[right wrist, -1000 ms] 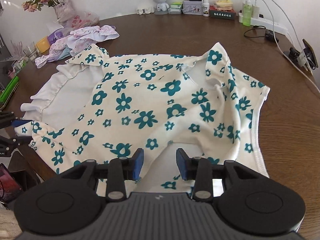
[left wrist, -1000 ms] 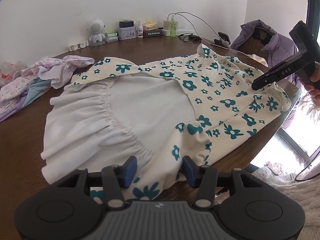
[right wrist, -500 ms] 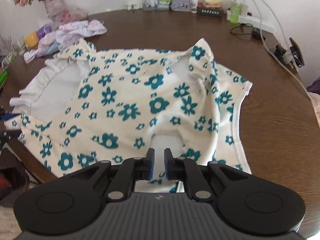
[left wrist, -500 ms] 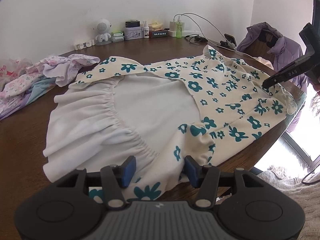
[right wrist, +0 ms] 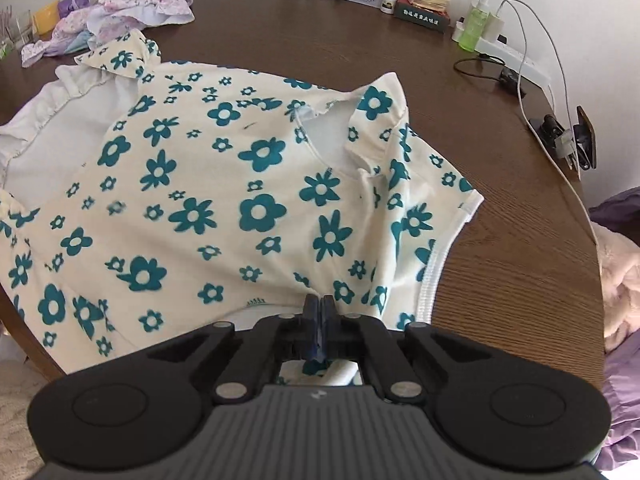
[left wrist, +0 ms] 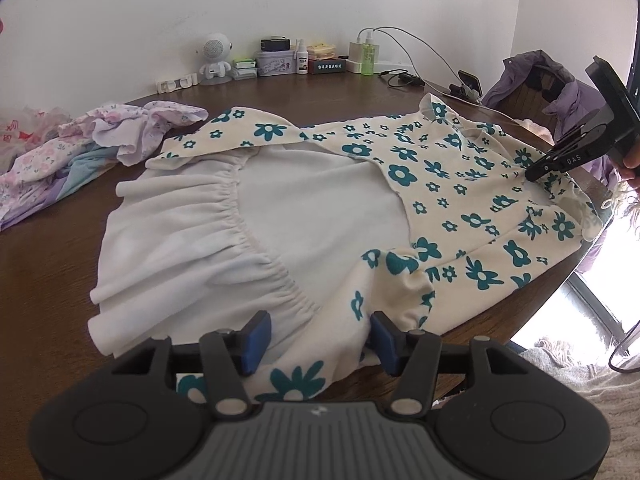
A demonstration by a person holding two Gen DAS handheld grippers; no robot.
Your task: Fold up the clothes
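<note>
A cream dress with teal flowers (left wrist: 472, 216) (right wrist: 248, 200) lies spread on the brown table, its white gathered lining (left wrist: 224, 224) turned up at the hem end. My left gripper (left wrist: 318, 338) is open, its blue pads either side of the hem fabric at the table's near edge. My right gripper (right wrist: 319, 312) is shut on the dress edge near the shoulder; it also shows in the left wrist view (left wrist: 538, 170), pinching the far end of the dress.
A heap of pastel clothes (left wrist: 100, 136) (right wrist: 120, 16) lies at the table's far side. Boxes, bottles, a robot figurine (left wrist: 214, 58) and a power strip with cables (right wrist: 516, 56) line the wall. A purple jacket (left wrist: 548, 80) hangs on a chair.
My right gripper has closed on the dress edge and drawn the fabric up and toward itself. My left gripper has stayed open at the hem.
</note>
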